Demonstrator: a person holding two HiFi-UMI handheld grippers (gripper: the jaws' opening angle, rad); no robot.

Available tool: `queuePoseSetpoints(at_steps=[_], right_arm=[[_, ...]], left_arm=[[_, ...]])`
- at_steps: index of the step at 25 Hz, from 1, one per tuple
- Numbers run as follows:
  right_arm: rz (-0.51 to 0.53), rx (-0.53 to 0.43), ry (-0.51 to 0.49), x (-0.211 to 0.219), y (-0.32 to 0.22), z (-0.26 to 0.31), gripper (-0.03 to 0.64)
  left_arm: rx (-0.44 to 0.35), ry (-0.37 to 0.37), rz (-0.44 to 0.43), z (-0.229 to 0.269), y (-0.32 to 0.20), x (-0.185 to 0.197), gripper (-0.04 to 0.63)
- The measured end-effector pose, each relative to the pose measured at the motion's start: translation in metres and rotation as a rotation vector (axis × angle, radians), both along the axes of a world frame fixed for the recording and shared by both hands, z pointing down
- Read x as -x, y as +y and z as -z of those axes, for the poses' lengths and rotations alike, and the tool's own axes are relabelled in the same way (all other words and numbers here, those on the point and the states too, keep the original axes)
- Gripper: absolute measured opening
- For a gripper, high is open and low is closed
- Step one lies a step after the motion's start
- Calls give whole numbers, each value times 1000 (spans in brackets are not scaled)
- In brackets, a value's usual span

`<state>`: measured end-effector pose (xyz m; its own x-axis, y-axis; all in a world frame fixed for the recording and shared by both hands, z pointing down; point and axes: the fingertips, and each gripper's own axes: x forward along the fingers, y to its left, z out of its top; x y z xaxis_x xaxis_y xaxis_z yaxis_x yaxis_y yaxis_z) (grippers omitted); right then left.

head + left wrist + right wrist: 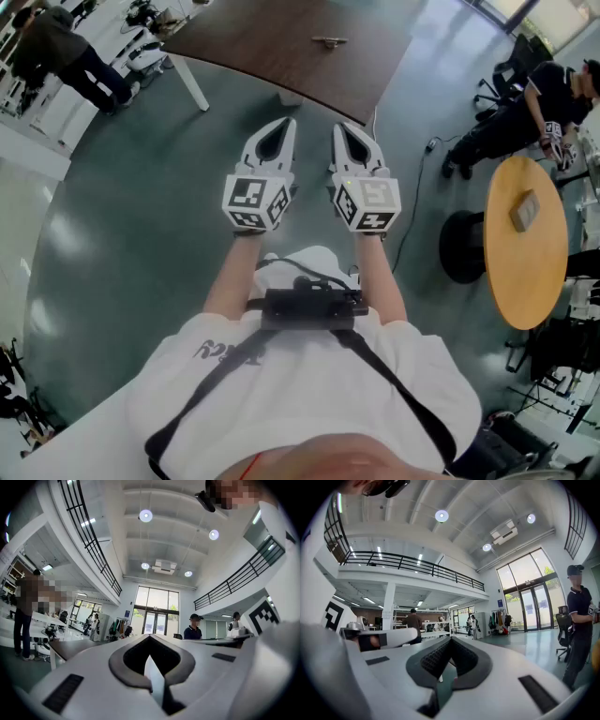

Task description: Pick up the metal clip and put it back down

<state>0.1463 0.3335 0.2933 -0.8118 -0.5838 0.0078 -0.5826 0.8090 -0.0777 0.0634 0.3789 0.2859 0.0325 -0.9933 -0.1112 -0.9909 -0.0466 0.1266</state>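
The metal clip (328,40) lies small and silvery on the dark brown table (281,47) at the top of the head view. Both white grippers are held side by side over the floor, well short of the table's near edge. My left gripper (286,123) is shut, its jaws meeting at the tip with nothing between them. My right gripper (341,127) is shut too, also holding nothing. The left gripper view shows closed jaws (149,637) pointing level across the hall, and the right gripper view shows the same (450,639). The clip appears in neither gripper view.
A round wooden table (534,272) with a small block (524,211) stands at the right, with a black stool (459,246) beside it. A seated person (525,108) is at the far right and another person (61,52) at the top left. A cable (410,202) runs over the floor.
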Motion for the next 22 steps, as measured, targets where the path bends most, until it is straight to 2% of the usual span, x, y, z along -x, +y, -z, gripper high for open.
queuePoseSetpoints(at_steps=[11,16,19,22], right_arm=[[-6,22,-4,26,14,-6,5],[-60,73,-47,41,13,-11,5],[-83,90,-63,49,17,-14,5],[-93,87,-49,56,23,-16,5]], left_arm=[[19,-16,-23,-4,11,18,5],[42,-9,-39,-12,17,40,5],[64,5,-51,-21,24,51,5],[94,60,-66,-33,26,60,5]])
